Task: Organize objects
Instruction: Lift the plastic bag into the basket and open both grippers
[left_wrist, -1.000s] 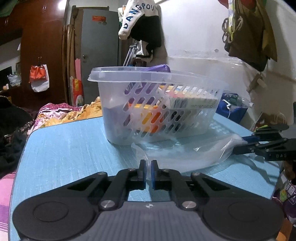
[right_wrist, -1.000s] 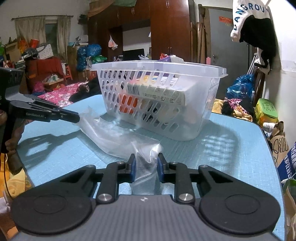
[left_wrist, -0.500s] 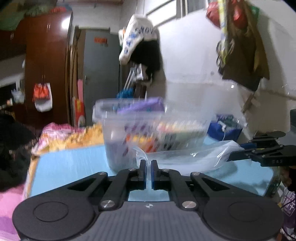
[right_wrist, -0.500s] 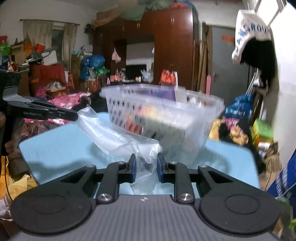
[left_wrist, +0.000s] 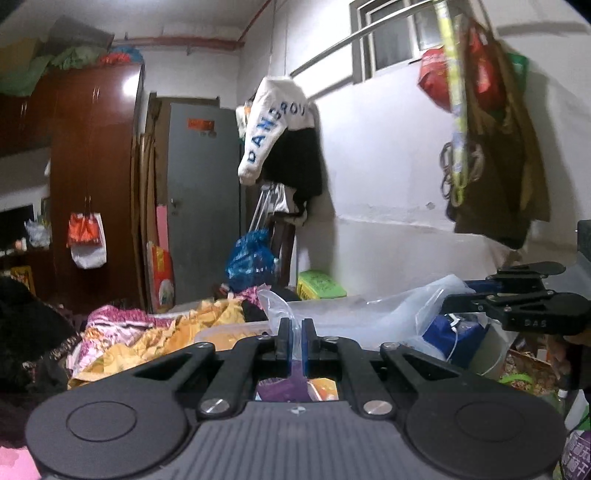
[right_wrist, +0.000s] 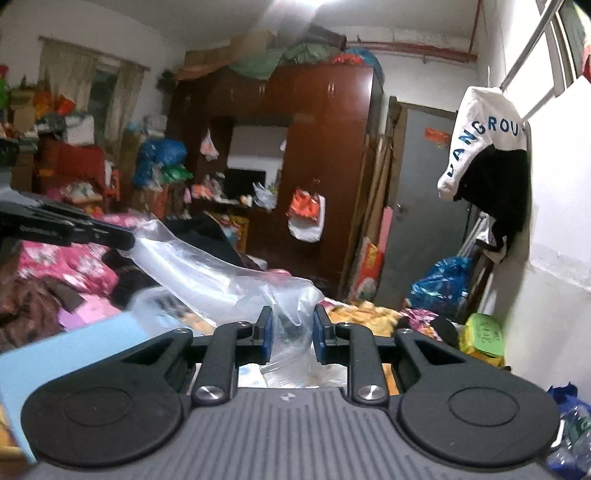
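Clear plastic bag (left_wrist: 373, 314) held stretched between two grippers above a basket of goods.

The bag (right_wrist: 221, 273) is thin, transparent and creased, and is spread in the air as a slack sheet. One end is pinched flat in the left gripper (left_wrist: 294, 345), whose blue-padded fingers are nearly together; the other end is bunched loosely inside the right gripper (right_wrist: 291, 338), whose fingers stand somewhat apart around the crumpled film. Beneath the bag, the pale rim of a translucent plastic basket (left_wrist: 229, 332) is seen, with purple and orange packages (left_wrist: 295, 391) glimpsed inside it under the fingers.
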